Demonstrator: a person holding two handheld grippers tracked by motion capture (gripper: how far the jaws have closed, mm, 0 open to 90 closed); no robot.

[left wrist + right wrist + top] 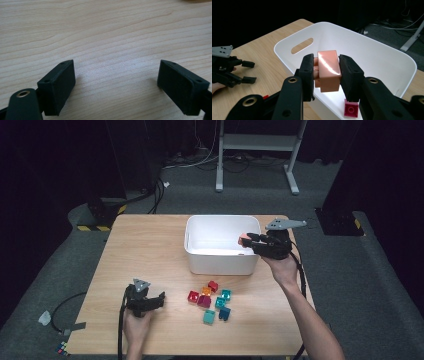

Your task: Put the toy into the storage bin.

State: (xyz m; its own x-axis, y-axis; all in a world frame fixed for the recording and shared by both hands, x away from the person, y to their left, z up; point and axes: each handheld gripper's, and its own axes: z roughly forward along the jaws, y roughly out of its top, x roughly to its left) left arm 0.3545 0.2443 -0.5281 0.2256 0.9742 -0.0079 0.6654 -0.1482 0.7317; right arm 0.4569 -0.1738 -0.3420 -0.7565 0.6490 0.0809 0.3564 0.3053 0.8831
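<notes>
Bin [222, 262] as reference — white, on the wooden table [145, 255]. My right gripper [327, 72] hangs over its right rim, jaws clamped on a pink block [328, 70]; a magenta brick [351, 108] lies on the bin floor beneath. Loose blocks [212, 300] — red, orange, magenta, teal — sit just in front of the bin. My left gripper [116, 82] rests low over bare table, in front and to the left of the bin, jaws wide apart, holding nothing.

White desk frame [260, 150] (cables [200, 162] beneath), grey carpet [380, 270].
</notes>
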